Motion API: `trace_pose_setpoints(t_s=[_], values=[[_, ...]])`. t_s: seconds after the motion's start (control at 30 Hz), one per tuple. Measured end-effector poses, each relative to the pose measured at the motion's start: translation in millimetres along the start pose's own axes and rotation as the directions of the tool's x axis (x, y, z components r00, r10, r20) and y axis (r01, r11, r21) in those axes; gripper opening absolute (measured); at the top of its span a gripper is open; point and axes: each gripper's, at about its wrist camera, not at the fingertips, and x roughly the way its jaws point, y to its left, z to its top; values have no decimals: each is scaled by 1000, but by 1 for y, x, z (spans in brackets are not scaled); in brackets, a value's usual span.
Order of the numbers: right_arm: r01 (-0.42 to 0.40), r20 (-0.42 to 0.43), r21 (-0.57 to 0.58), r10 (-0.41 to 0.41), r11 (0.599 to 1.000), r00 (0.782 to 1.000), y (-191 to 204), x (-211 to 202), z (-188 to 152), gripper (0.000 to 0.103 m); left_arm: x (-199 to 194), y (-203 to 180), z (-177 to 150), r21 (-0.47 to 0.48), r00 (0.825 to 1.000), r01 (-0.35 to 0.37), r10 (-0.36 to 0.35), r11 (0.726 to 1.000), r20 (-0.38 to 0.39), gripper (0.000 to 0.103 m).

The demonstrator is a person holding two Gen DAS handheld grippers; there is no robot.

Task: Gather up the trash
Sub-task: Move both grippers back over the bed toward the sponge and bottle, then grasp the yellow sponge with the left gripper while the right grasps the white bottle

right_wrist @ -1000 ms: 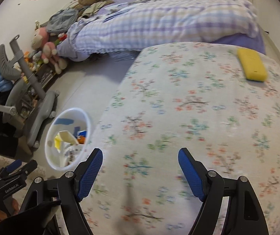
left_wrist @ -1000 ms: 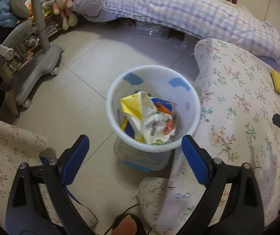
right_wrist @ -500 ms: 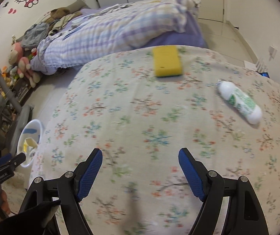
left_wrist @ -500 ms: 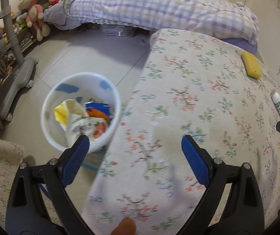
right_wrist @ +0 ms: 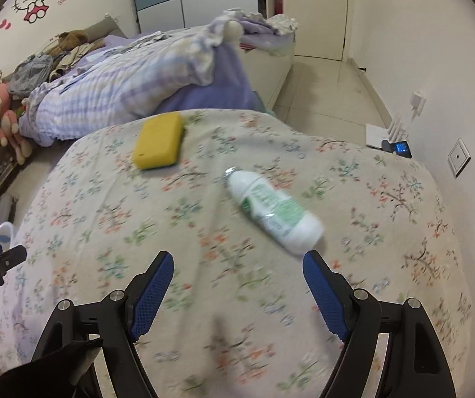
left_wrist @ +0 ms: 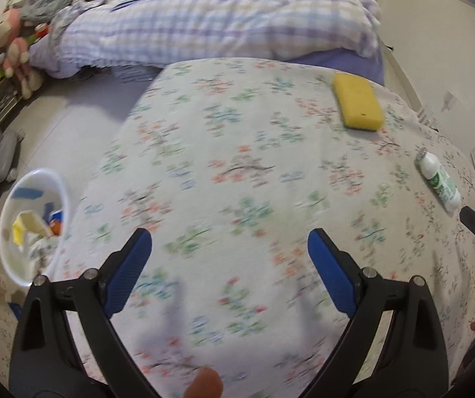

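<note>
A: Flowered cloth [left_wrist: 237, 172] covers the whole surface under both grippers; behind it stands a bed with a checked quilt [left_wrist: 204, 23]; what does the left wrist view give that the right one does not?

B: It gives the inside of the white bin [left_wrist: 33, 225] on the floor at the left, beside the cloth's edge; yellow, orange and printed wrappers lie in it; in the right wrist view only a pale sliver of its rim shows at the far left.

A: And the right wrist view?

B: It shows the white bottle with green label [right_wrist: 274, 210] large and close, lying on its side just beyond the right gripper [right_wrist: 237, 293]; a door, a Hello Kitty sticker on the wall and a wall socket also appear only there; in the left wrist view the bottle [left_wrist: 440, 180] is small, at the far right.

A: The yellow sponge [right_wrist: 158, 141]?

B: Both views have it, lying flat on the cloth at the far side, apart from the bottle.

A: The grippers?

B: The left gripper [left_wrist: 229, 268] is released, blue pads wide apart, nothing between them; the right one is released too and empty.
</note>
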Motion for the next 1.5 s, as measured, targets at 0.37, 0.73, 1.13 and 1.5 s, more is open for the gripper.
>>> trace_pose_setpoints(t_s=[0.37,0.73,1.13,1.5], values=[[-75,-83,31,78,997,994,-54,54,8,81,53,-101,66,60,997,72,-73,996,8,95],[-147,-55,31,149,989,987,-58,64,11,73,86,-144,92,84,995,68,-74,994,70,86],[-152,-81,-25,150,988,985,-43,67,8,47,91,-152,88,122,995,96,-99,988,21,42],[-113,-145,33,117,993,983,-36,44,-1,45,68,-99,59,67,994,101,-97,993,-58,7]])
